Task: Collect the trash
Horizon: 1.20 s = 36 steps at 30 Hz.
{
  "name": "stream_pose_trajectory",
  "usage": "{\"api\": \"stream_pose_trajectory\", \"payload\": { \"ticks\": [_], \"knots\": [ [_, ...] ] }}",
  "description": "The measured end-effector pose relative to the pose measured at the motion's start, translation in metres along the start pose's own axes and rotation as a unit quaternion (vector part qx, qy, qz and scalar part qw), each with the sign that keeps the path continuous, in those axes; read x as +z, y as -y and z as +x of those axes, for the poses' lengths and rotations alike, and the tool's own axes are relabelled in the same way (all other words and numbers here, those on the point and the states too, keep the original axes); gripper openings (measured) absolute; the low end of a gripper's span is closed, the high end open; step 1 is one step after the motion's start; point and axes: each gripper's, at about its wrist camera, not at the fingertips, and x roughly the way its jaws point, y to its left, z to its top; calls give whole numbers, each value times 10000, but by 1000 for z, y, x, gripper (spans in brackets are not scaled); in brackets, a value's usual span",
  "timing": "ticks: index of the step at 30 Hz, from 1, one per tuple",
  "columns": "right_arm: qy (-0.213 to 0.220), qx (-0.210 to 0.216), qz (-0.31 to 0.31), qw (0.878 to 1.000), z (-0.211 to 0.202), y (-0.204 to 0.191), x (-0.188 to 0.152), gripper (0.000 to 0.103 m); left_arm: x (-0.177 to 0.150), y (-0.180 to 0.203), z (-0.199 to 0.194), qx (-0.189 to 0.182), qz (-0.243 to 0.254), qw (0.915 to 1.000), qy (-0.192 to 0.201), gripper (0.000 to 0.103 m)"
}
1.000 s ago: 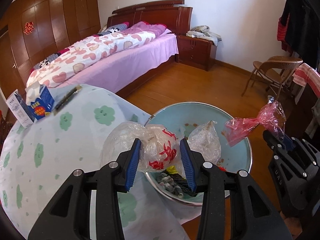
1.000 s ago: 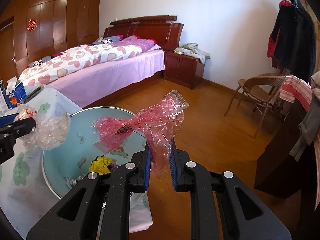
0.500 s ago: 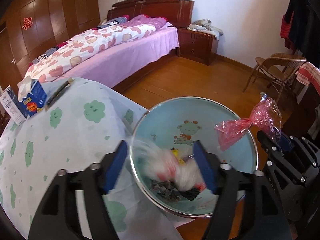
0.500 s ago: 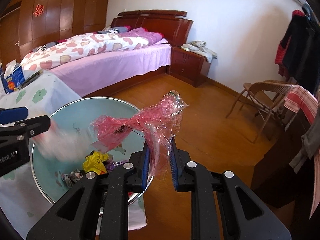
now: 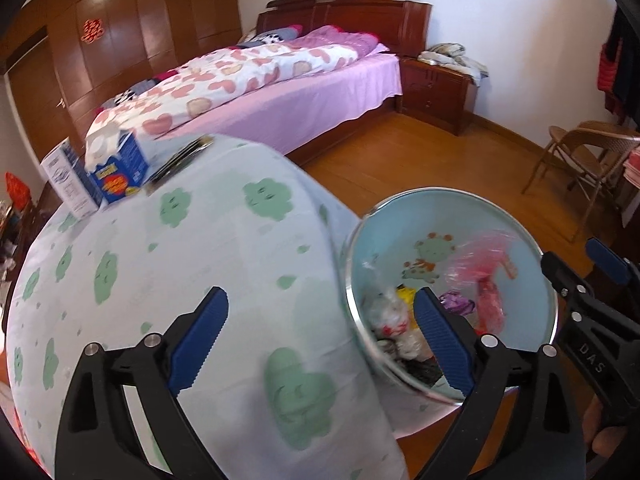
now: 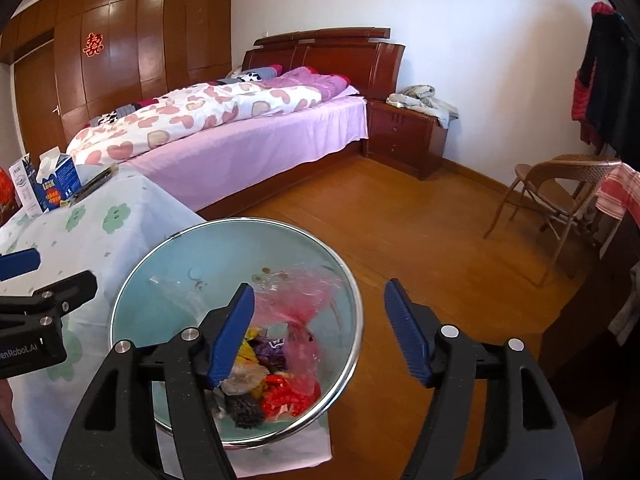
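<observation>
The left gripper (image 5: 320,332) hangs over the cloth-covered table (image 5: 192,264), its blue jaws opening with nothing between them. The crinkly pink plastic bag (image 6: 298,300) lies in the round blue metal-rimmed basin (image 6: 168,276). The right gripper (image 6: 320,328) is opening too, empty

Pink bag (image 6: 298,300) atop trash in basin (image 6: 132,280)

Clothed table (image 5: 168,264), boxes (image 5: 100,176), basin (image 6: 120,300)
</observation>
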Motion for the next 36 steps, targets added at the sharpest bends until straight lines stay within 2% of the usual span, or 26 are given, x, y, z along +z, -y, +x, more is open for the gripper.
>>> {"api": "stream_pose_trajectory", "payload": {
  "ticks": [5,10,18,26,33,36],
  "knots": [
    [-9,25,149,9999,-6,-12,5,76,-6,-14,-9,-17,-121,9999,-17,92],
    [-115,338,669,9971,-20,-14,-4,92,-16,-24,-24,35,-145,9998,102,92],
    [-154,663,1118,9914,-52,-15,-14,92,-39,-41,-59,105,-208,9992,318,93],
    [286,697,998,9922,-104,-35,-18,94,-51,-47,-111,108,-199,9958,882,97],
    [620,728,1055,9898,-141,-38,-16,95,-56,-49,-142,8,-244,9934,1125,97],
    [950,611,983,9887,-161,-41,-16,95,-58,-48,-158,62,-213,9904,1367,97]
  ]
}}
